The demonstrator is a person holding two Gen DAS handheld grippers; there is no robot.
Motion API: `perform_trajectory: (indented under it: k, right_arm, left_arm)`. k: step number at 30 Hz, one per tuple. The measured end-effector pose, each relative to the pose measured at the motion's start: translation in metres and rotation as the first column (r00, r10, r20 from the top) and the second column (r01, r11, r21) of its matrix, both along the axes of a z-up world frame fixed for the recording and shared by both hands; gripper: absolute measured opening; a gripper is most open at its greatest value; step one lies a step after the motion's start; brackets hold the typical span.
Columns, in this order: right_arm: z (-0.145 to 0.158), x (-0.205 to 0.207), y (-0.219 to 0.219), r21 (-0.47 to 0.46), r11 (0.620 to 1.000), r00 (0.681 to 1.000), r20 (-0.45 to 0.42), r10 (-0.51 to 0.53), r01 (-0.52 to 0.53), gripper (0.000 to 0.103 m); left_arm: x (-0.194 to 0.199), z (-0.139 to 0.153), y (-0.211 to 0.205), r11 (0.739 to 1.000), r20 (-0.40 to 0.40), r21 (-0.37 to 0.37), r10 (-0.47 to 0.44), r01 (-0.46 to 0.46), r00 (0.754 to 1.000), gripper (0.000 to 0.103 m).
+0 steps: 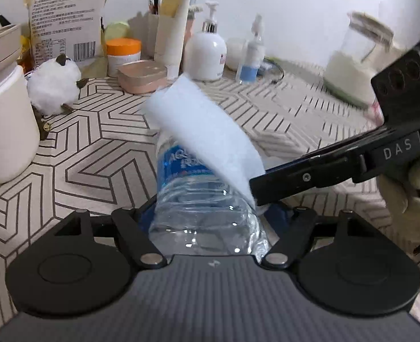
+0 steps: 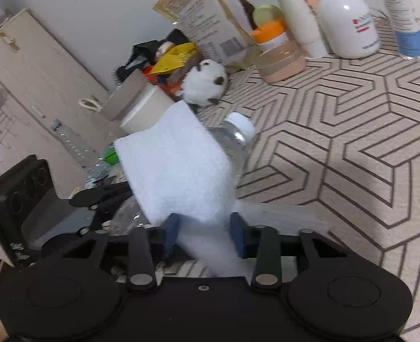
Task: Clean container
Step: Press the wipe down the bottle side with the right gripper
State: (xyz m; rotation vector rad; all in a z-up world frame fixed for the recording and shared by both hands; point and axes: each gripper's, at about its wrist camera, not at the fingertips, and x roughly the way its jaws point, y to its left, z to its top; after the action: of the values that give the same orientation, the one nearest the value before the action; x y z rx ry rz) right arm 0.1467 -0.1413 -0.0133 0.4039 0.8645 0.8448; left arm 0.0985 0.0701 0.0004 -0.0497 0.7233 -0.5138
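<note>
We hold the water bottle [image 1: 198, 199] in our left gripper [image 1: 210, 216], jaws clamped round its base. Over it, our right gripper [image 2: 204, 228] pinches the white cloth [image 2: 178, 168] (apparently tightly). Beyond the bottle, toiletries crowd; hard rubbing could twist it loose.

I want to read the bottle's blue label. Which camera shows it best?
The left wrist view. There the water bottle faces the camera with its blue label partly showing beside the white cloth. In the right wrist view the cloth covers the label; only the white cap and clear shoulder show.
</note>
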Motion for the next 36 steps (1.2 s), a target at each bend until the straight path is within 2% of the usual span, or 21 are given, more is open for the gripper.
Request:
perform_trajectory:
  k: [3, 7, 10, 14, 18, 23, 26, 28, 30, 35, 36]
  right_arm:
    - [0.006, -0.001, -0.003, 0.026, 1.000, 1.000, 0.019, 0.005, -0.006, 0.027]
    - [0.010, -0.002, -0.009, 0.059, 0.998, 1.000, 0.022, -0.001, 0.000, 0.027]
    - [0.011, -0.002, -0.010, 0.073, 0.997, 1.000, 0.019, -0.002, 0.001, 0.027]
    - [0.011, -0.004, -0.008, 0.097, 0.995, 1.000, 0.018, 0.020, -0.022, 0.027]
    - [0.010, -0.006, 0.000, 0.089, 0.994, 0.998, 0.025, 0.055, -0.057, 0.027]
    - [0.005, -0.004, 0.004, 0.089, 0.993, 0.997, 0.000, 0.072, -0.072, 0.028]
    - [0.004, -0.004, 0.004, 0.053, 0.997, 0.998, -0.001, 0.055, -0.055, 0.028]
    - [0.000, -0.002, 0.006, -0.021, 0.999, 1.000, -0.001, 0.030, -0.030, 0.028]
    - [-0.006, -0.001, 0.009, -0.068, 0.998, 1.000, -0.004, 0.015, -0.015, 0.027]
    - [-0.005, -0.002, 0.009, -0.075, 0.997, 1.000, 0.010, 0.010, -0.010, 0.027]
    - [-0.003, -0.002, 0.009, -0.069, 0.998, 1.000, 0.019, 0.010, -0.008, 0.028]
  left_arm:
    - [0.001, 0.004, 0.005, 0.997, -0.014, -0.076, -0.003, 0.002, 1.000, 0.071]
    - [0.002, 0.003, 0.006, 0.994, -0.019, -0.104, -0.015, 0.013, 1.000, 0.071]
    - [0.003, 0.003, 0.004, 0.997, -0.014, -0.073, -0.027, 0.026, 1.000, 0.071]
    - [-0.001, 0.001, -0.005, 0.999, 0.009, 0.012, -0.038, 0.038, 0.999, 0.072]
    - [0.000, -0.004, -0.010, 0.997, 0.003, 0.067, -0.036, 0.036, 0.999, 0.081]
    - [-0.003, -0.005, -0.013, 0.993, 0.029, 0.112, -0.042, 0.038, 0.999, 0.081]
    - [-0.005, -0.006, -0.016, 0.986, 0.049, 0.162, -0.044, 0.035, 0.998, 0.081]
    - [-0.007, -0.007, -0.019, 0.978, 0.065, 0.202, -0.059, 0.045, 0.996, 0.082]
    - [-0.007, -0.008, -0.018, 0.979, 0.063, 0.199, -0.050, 0.036, 0.997, 0.083]
    - [-0.006, -0.008, -0.018, 0.979, 0.078, 0.202, -0.036, 0.020, 0.996, 0.082]
    - [-0.006, -0.008, -0.017, 0.979, 0.085, 0.202, -0.032, 0.014, 0.996, 0.077]
